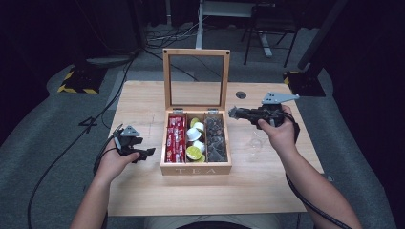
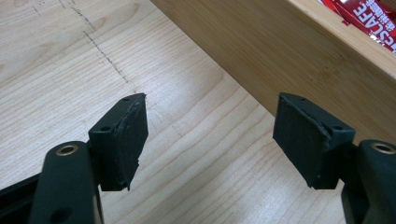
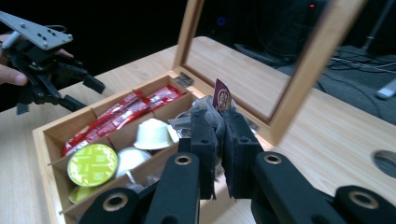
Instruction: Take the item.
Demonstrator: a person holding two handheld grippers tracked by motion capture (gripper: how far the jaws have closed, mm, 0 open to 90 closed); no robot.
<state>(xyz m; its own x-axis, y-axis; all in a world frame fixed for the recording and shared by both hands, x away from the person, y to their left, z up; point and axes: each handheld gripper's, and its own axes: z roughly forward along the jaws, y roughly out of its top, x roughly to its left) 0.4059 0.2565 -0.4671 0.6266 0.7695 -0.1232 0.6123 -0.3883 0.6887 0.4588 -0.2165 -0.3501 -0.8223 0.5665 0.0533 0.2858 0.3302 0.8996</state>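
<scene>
Wooden tea box (image 1: 196,169): red sachets (image 1: 175,139), capsules (image 1: 195,140), tea bags (image 1: 216,140).

The open wooden tea box (image 1: 196,169) stands in the middle of the light wooden table (image 1: 143,191). Inside it, the red sachets (image 1: 175,138) lie left, the round capsules (image 1: 195,140) in the middle, and the grey mesh tea bags (image 1: 216,140) right.

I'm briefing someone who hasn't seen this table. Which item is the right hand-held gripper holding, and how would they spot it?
Find the open wooden tea box mid-table. Just right of its lid, the right hand-held gripper pinches a tea bag. Unlike the red sachets and round capsules, it is crinkly, clear-wrapped, with a maroon tag.
</scene>
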